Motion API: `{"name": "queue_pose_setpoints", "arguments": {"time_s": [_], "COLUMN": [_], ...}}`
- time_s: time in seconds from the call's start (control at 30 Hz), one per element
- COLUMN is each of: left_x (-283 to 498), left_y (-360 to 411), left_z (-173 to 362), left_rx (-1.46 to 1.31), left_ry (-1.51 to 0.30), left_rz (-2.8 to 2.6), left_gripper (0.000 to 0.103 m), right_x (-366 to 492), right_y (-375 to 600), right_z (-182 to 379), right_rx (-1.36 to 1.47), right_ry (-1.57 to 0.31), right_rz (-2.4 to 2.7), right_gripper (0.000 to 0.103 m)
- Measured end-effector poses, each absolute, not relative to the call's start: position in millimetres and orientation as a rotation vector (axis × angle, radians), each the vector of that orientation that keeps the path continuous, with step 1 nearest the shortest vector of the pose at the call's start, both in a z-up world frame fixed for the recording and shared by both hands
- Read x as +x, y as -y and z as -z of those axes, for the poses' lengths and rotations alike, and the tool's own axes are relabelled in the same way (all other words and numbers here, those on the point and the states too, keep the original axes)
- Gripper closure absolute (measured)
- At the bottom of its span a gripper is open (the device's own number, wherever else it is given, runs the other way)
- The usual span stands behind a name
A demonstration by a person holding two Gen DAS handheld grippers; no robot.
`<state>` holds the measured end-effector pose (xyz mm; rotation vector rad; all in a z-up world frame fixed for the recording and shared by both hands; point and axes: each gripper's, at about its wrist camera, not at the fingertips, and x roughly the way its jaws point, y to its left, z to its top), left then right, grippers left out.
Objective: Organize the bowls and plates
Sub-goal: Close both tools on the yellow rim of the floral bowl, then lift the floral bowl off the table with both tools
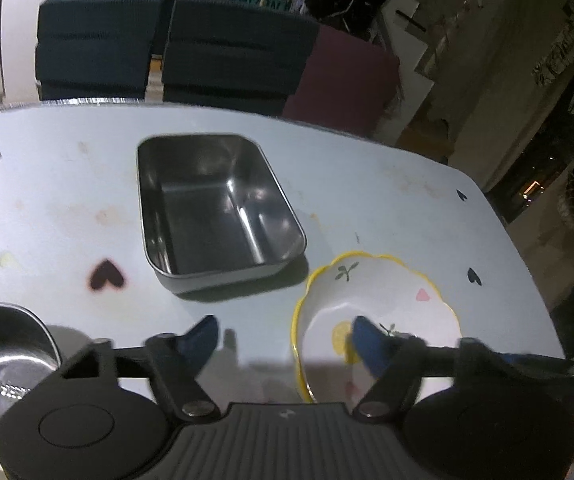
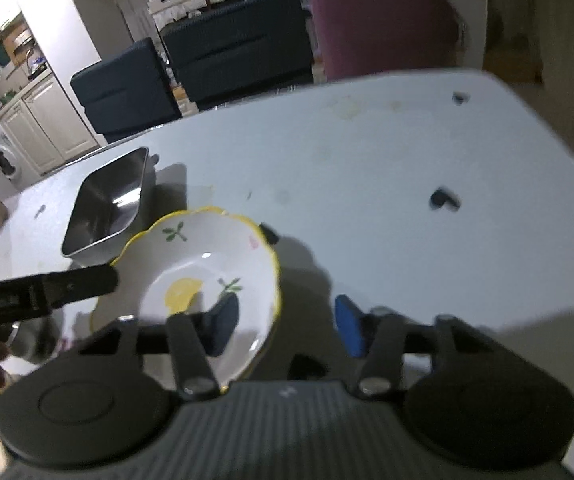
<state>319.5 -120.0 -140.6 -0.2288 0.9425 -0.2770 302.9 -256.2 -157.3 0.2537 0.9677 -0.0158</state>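
**Two tongs on one scalloped bowl, going slow on the rim**

I'm working the yellow-rimmed bowl [image 2: 207, 264] right now, the white one with the lemon and leaf print. It's sitting on the pale blue table [image 1: 367, 192], just beside the near corner of the steel tray [image 1: 215, 208], which looks empty. A round steel bowl [image 1: 3, 360] is sitting on the far side of my left tongs from the yellow-rimmed bowl.

My right tongs [image 2: 283, 324] are straddling the bowl's near rim, one finger inside, the other outside, jaws partly apart and not pinching yet as far as I'm seeing. My left tongs [image 1: 283, 340] are doing the same from the opposite side: one finger over the inside of the bowl, the other out over bare table, also partly apart, nothing gripped.

What I'm thinking for a clean grab: the wall is wavy and glazed, so I'm aiming each pad at a flat stretch rather than a scallop crest. One tong closing before the other would probably shove the bowl into the tray. So I'm trying to squeeze both together, then lift level.
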Motion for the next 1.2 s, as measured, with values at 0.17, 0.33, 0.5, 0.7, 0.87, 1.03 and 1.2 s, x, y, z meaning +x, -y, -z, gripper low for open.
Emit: {"name": "queue_pose_setpoints", "arguments": {"time_s": [0.17, 0.33, 0.5, 0.7, 0.87, 1.03, 1.2], "left_x": [323.2, 326.9, 328.1, 328.6, 328.9, 327.2, 325.3], "left_y": [119.0, 121.4, 126.8, 132.2, 131.9, 135.4, 137.5], "left_z": [146.7, 153.2, 157.9, 164.3, 164.1, 162.1, 161.8], "left_rx": [-0.234, -0.242, -0.229, -0.234, -0.242, -0.198, -0.171], "left_ry": [-0.974, -0.999, -1.017, -1.047, -1.039, -1.022, -1.005], "left_rz": [0.283, 0.301, 0.321, 0.33, 0.314, 0.315, 0.323], "left_gripper": [0.057, 0.085, 0.089, 0.088, 0.091, 0.092, 0.093], "right_x": [307.6, 309.3, 310.5, 312.7, 309.8, 307.6, 306.0], "right_y": [248.2, 243.7, 244.5, 241.8, 241.2, 246.8, 252.1], "right_z": [164.5, 166.7, 169.7, 173.9, 173.8, 174.4, 175.1], "right_rx": [0.229, 0.226, 0.248, 0.241, 0.24, 0.283, 0.327], "right_ry": [-1.007, -1.015, -1.044, -1.038, -1.03, -1.023, -1.013], "right_rz": [0.035, 0.036, 0.02, 0.019, 0.023, 0.028, 0.041], "right_gripper": [0.081, 0.087, 0.087, 0.087, 0.087, 0.087, 0.088]}}
